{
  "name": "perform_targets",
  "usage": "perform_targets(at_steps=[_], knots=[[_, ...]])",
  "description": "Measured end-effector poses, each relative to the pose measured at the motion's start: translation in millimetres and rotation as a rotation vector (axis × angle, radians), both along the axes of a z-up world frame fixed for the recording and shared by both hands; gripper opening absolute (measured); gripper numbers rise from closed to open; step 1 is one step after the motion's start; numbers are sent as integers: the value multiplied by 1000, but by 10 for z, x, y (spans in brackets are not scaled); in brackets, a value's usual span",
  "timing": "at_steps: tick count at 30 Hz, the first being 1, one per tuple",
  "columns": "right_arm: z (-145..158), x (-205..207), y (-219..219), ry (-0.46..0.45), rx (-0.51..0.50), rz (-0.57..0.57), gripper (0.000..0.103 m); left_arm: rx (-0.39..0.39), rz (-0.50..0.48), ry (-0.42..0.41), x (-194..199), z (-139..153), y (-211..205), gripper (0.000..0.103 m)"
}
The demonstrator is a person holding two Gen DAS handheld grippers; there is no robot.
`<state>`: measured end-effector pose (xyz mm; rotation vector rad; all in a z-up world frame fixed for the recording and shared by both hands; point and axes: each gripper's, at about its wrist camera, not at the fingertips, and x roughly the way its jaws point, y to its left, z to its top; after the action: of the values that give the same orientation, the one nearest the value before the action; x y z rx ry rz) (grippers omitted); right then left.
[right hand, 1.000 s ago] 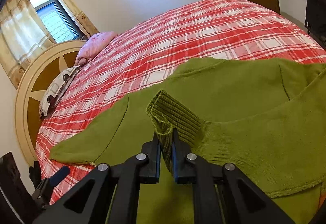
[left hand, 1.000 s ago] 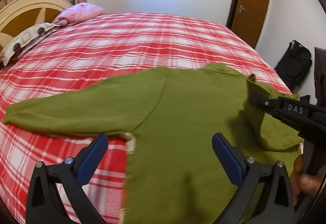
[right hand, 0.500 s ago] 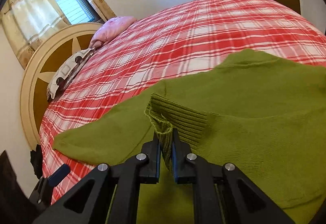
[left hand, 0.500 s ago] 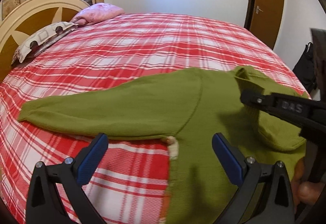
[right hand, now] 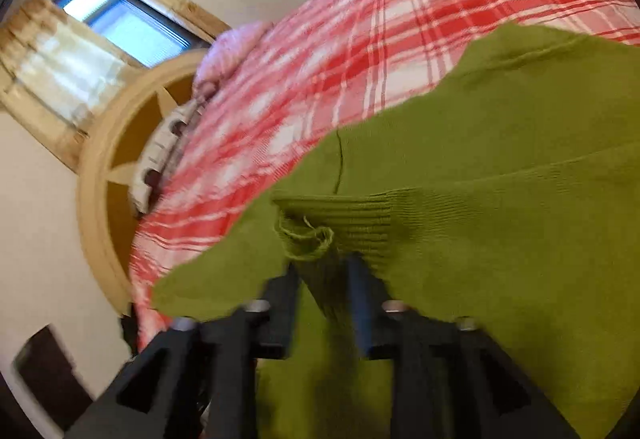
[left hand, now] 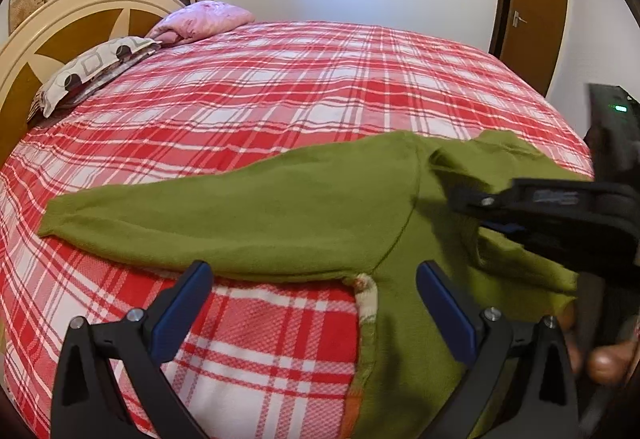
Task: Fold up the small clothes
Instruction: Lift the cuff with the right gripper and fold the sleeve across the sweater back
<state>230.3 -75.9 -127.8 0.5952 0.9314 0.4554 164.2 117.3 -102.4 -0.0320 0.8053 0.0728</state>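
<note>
Green sweater (left hand: pixel 304 207) lies flat on the red checked bed (left hand: pixel 280 95). Right tongs (right hand: pixel 324 271) have just been opening, with the ribbed cuff (right hand: pixel 340 215) loose between them. Left tongs (left hand: pixel 312 295) stand wide apart above the near sweater edge.

Most of the red plaid bed (left hand: pixel 280 87) lies bare beyond the green sweater (left hand: pixel 280 215), open to any reach. Pillows (left hand: pixel 92 67) crowd the headboard (left hand: pixel 60 35); the right gripper (left hand: pixel 472 199) blocks the sweater's right side.

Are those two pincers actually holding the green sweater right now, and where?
No. The right gripper has just been opening, freeing the sweater's ribbed cuff, which lies loose between its jaws. The left gripper is open, empty.
</note>
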Motion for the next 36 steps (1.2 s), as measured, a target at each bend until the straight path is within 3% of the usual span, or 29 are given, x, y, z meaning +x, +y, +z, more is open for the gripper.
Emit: perform_targets(at_steps=[1, 3, 6, 11, 14, 16, 18, 24, 28, 33, 35, 36], knots=[[72, -89, -116, -23, 32, -15, 66, 4, -4, -1, 19, 18, -27, 103], [179, -239, -336, -59, 60, -67, 75, 16, -17, -12, 57, 74, -96, 103], [266, -392, -627, -76, 82, -120, 75, 21, -27, -30, 107, 146, -188, 103], [431, -861, -1271, -172, -98, -318, 74, 39, -47, -35, 147, 221, -367, 103], [444, -1178, -1861, -151, -145, -456, 62, 70, -55, -66, 194, 300, -518, 103], [440, -1337, -2126, -121, -172, -490, 53, 75, -54, -58, 283, 288, -619, 103], [424, -1439, -2238, -105, -210, -478, 46, 90, -42, -32, 396, 219, -714, 103], [367, -1399, -2212, -100, -347, -441, 46, 177, 21, 66, 728, -144, -925, 103], [349, -959, -2155, -107, -382, -343, 46, 167, 88, 150, 821, -333, -815, 103], [36, -456, -1997, -37, -420, -174, 46, 127, 116, 128, 789, -365, -792, 103], [-70, -425, -2164, -22, -385, -185, 40, 105, 121, 119, 780, -385, -765, 103], [-82, -441, -2272, -20, -358, -203, 23, 87, 121, 117, 786, -398, -746, 103]])
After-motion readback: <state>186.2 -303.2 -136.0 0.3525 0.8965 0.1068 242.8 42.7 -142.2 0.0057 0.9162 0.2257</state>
